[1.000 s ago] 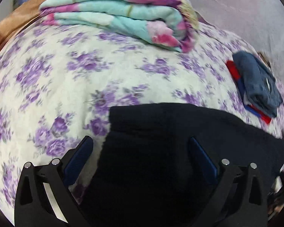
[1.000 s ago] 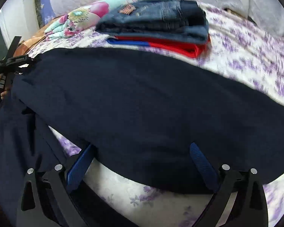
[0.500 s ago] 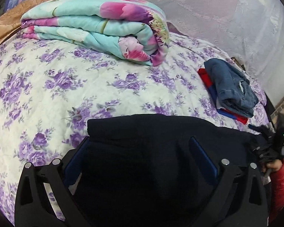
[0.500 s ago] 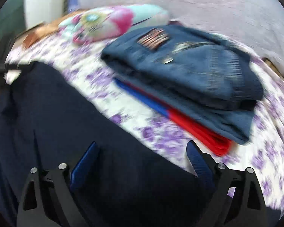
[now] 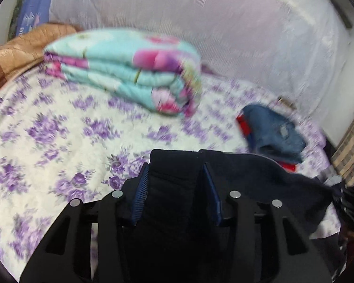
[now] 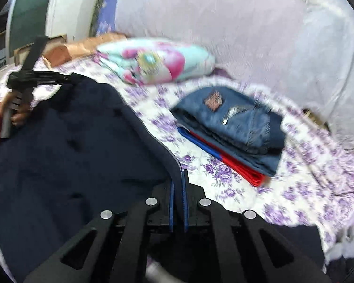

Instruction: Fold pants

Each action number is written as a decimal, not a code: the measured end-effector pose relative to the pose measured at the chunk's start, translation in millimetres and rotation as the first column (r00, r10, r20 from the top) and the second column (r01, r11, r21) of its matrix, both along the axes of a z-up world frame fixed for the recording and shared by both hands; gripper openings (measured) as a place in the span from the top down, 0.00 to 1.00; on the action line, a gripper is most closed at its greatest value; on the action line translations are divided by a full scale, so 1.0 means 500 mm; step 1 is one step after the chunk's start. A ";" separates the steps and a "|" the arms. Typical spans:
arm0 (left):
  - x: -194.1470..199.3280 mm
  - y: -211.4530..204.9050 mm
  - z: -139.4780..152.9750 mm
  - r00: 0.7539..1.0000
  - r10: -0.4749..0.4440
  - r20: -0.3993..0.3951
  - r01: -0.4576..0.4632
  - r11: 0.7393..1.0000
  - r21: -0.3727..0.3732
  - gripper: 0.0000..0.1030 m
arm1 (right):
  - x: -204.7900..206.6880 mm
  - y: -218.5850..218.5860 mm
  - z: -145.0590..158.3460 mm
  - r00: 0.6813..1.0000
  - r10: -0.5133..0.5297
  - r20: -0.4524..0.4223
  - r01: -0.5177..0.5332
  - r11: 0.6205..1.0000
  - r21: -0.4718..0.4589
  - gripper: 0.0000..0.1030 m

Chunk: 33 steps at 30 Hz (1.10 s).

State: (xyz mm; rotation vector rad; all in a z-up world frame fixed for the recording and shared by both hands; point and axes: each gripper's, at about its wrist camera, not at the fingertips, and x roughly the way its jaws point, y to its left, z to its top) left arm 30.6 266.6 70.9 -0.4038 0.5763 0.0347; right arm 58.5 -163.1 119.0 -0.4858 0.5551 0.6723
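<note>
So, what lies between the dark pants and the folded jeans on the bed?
In the right wrist view, only bare flowered bedsheet lies between the dark pants and the folded jeans.

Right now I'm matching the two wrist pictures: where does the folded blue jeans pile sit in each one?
Left wrist view: the folded jeans sit at right of centre on the floral bedspread, beyond the dark pants.
Right wrist view: the folded jeans sit right of centre, on a red and blue garment.
Shared landmark: the folded turquoise and pink quilt, further back and to the left of the jeans in both.
</note>
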 end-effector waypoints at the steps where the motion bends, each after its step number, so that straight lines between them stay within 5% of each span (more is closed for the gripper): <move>1: -0.029 -0.001 0.013 0.999 0.000 0.037 0.001 1.000 -0.016 0.58 | -0.032 -0.005 0.009 1.000 0.006 0.014 -0.006 1.000 0.004 0.94; 7: -0.236 -0.017 0.052 0.979 -0.044 0.199 0.064 0.993 -0.096 0.58 | -0.263 -0.057 0.006 0.996 0.047 0.072 -0.049 0.999 0.016 0.94; 13: -0.402 -0.011 -0.007 0.989 -0.070 0.130 0.088 0.986 -0.143 0.51 | -0.438 -0.067 -0.105 0.990 0.129 0.054 -0.128 0.991 -0.027 0.93; 16: -0.439 0.002 -0.079 0.999 -0.037 -0.007 0.036 0.989 -0.145 0.36 | -0.457 -0.055 -0.198 0.991 0.133 0.018 -0.129 0.983 -0.128 0.93; 18: -0.452 0.010 -0.124 0.996 -0.022 -0.087 0.008 0.987 -0.158 0.40 | -0.465 -0.048 -0.224 0.989 0.133 0.059 -0.123 0.981 -0.147 0.92; 20: -0.483 -0.002 -0.109 0.998 0.016 -0.063 -0.022 0.995 -0.096 0.41 | -0.461 -0.045 -0.217 0.991 0.127 0.043 -0.120 0.983 -0.136 0.92; 24: -0.524 -0.002 -0.049 0.997 0.039 0.067 -0.027 0.984 -0.174 0.32 | -0.455 -0.052 -0.210 0.992 0.122 0.026 -0.119 0.988 -0.102 0.92; 29: -0.496 -0.066 0.019 0.992 -0.015 0.125 0.031 0.991 -0.129 0.30 | -0.459 -0.051 -0.218 0.993 0.107 0.045 -0.103 0.991 -0.087 0.90; 33: -0.432 -0.146 0.014 0.998 -0.054 0.021 0.054 0.998 0.012 0.08 | -0.463 -0.056 -0.224 0.994 0.097 0.047 -0.094 0.993 -0.067 0.90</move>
